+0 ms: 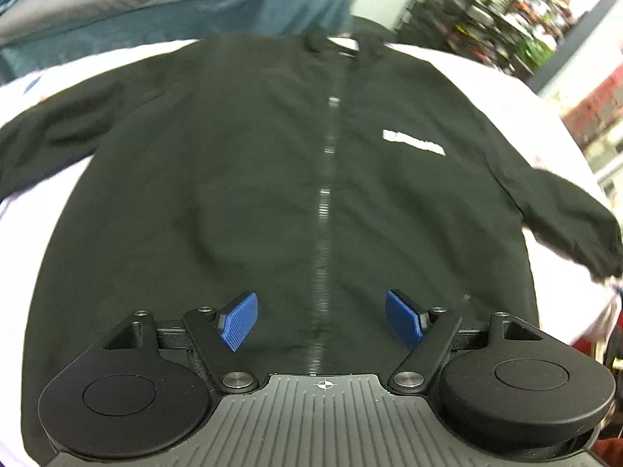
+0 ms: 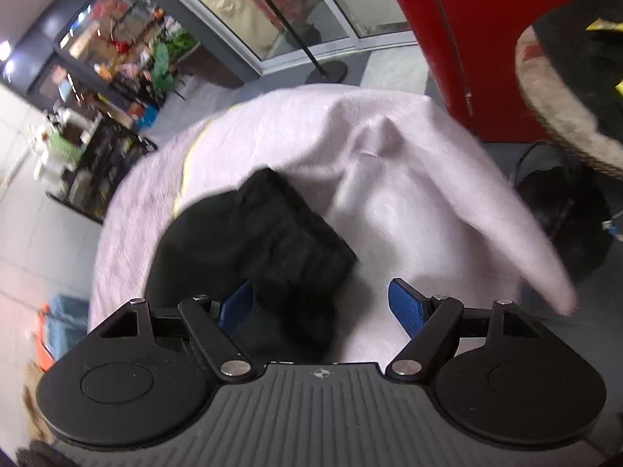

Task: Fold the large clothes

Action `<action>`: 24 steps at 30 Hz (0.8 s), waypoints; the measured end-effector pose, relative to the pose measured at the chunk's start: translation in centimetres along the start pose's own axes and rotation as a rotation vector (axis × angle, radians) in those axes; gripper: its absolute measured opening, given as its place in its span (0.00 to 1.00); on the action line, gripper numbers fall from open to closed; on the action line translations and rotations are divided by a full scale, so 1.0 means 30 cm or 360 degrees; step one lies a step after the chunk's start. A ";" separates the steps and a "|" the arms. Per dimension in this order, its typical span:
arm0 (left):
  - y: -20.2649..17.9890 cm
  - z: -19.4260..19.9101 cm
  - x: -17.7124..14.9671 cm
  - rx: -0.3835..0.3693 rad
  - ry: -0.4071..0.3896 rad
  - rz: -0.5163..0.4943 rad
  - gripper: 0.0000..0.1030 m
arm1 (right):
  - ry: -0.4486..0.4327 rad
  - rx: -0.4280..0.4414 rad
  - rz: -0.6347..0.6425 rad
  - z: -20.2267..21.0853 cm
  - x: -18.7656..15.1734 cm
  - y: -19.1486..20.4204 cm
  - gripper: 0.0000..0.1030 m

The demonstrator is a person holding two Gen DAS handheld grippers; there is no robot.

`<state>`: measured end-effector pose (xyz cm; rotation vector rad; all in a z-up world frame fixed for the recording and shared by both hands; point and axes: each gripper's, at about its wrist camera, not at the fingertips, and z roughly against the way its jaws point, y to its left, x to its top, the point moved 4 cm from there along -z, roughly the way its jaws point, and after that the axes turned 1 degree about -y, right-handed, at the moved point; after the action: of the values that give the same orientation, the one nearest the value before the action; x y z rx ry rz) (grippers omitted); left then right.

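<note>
A black zip-up jacket (image 1: 253,179) lies flat and face up on a white-covered table (image 1: 486,89), collar far, hem near me, both sleeves spread out. It has a white chest label (image 1: 412,142). My left gripper (image 1: 321,321) is open and empty, above the hem, straddling the zipper (image 1: 323,202). In the right wrist view, the jacket's sleeve cuff (image 2: 288,241) lies on the white cover (image 2: 409,179). My right gripper (image 2: 323,311) is open, its jaws on either side of the cuff's near end.
A grey and blue covered bed or sofa (image 1: 155,11) stands beyond the table. Shelves of goods (image 1: 506,19) are at the far right. In the right wrist view a red cabinet (image 2: 467,39), a black stand (image 2: 323,70) and the floor surround the table's draped corner.
</note>
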<state>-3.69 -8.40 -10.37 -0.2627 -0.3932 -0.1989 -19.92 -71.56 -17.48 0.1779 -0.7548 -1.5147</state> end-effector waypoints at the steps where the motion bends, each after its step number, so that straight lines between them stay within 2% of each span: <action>1: -0.029 -0.009 0.002 0.0011 0.0012 -0.0036 1.00 | -0.0014 0.0020 -0.0002 -0.013 0.006 0.006 0.77; 3: -0.056 -0.027 0.002 0.0032 0.0045 -0.0080 1.00 | -0.0017 0.0030 0.0034 -0.032 0.015 0.023 0.70; 4: -0.066 -0.037 -0.001 0.0037 0.0058 -0.0082 1.00 | -0.0001 0.0018 0.0089 -0.041 0.015 0.039 0.62; 5: -0.071 -0.048 -0.003 0.0037 0.0071 -0.0074 1.00 | 0.0002 0.0006 0.0161 -0.042 0.014 0.054 0.42; 9: -0.092 -0.069 0.001 0.0038 0.0100 -0.0055 1.00 | -0.0001 0.0056 0.0414 0.001 -0.005 0.115 0.21; 12: -0.102 -0.074 0.007 0.0029 0.0098 -0.0074 1.00 | -0.0071 0.0078 0.0423 0.068 0.025 0.112 0.17; 16: -0.111 -0.092 0.014 0.0002 0.0097 -0.0101 1.00 | -0.0180 0.0076 0.0400 0.149 0.138 0.079 0.15; 19: -0.103 -0.108 0.012 -0.0027 0.0111 -0.0102 1.00 | -0.0269 -0.0045 0.0478 0.170 0.176 0.092 0.13; 22: -0.077 -0.108 0.015 -0.0030 0.0098 -0.0098 1.00 | -0.0239 -0.0082 0.0437 0.151 0.155 0.112 0.13; 24: -0.051 -0.103 0.013 -0.0032 0.0087 -0.0074 1.00 | -0.0266 -0.0043 0.0566 0.161 0.120 0.166 0.13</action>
<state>-2.62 -10.80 -12.65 -0.2673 -0.3437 -0.2555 -18.86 -72.81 -9.83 -0.1014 -0.8487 -1.2092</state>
